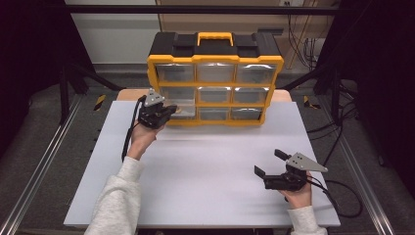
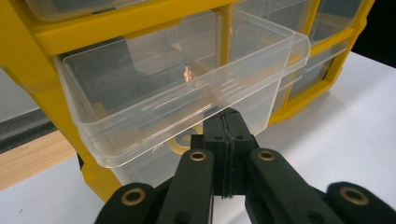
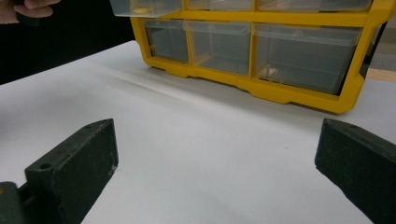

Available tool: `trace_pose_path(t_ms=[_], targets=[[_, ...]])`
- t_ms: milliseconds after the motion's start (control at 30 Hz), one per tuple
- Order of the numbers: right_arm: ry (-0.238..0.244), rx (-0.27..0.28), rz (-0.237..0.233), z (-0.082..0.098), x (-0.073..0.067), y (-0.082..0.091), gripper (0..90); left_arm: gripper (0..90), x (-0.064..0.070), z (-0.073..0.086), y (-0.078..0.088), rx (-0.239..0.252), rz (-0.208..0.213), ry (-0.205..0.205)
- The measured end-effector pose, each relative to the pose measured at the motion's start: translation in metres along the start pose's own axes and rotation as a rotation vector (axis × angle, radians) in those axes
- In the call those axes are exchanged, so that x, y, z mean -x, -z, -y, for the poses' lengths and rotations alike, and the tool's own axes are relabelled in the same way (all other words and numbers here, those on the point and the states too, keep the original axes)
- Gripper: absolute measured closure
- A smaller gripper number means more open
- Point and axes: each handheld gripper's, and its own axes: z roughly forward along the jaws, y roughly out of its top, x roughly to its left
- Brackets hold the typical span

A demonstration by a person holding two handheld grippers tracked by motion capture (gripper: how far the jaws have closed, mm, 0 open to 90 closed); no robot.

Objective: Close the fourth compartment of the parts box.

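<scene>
Two grippers worked over a white, matte table top set on a pale wooden base, with grey floor, metal rails and dark frame posts around it and cables trailing at the right. At the far edge stood a yellow organiser cabinet with a black top, a yellow carry handle and three rows of clear plastic drawers.

From the lower left, a forearm in a light knitted sleeve reached forward, its hand raising the left gripper to the cabinet's left column. The left gripper's black jaws were pressed together at the front lip of the pulled-out drawer, tips under its rim; whether they pinched the lip could not be told. That drawer, thin-walled, transparent and rectangular with rounded corners, jutted out of the middle-left slot.

Near the table's right front corner, the right gripper hovered low, pointing left, its blocky black jaws spread wide with nothing between them; the right gripper faced the cabinet's bottom row.
</scene>
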Motion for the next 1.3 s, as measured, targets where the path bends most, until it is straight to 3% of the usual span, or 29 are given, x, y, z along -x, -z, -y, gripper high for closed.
trace_pose_path(t_ms=[667, 1300], targets=[[0.005, -0.002, 0.001, 0.001, 0.000, -0.001, 0.0, 89.4, -0.010, -0.005, -0.016, 0.021, -0.013, 0.001], [-0.001, -0.007, -0.001, 0.001, -0.001, -0.001, 0.0, 89.4, -0.017, -0.013, -0.028, 0.010, -0.054, -0.028]])
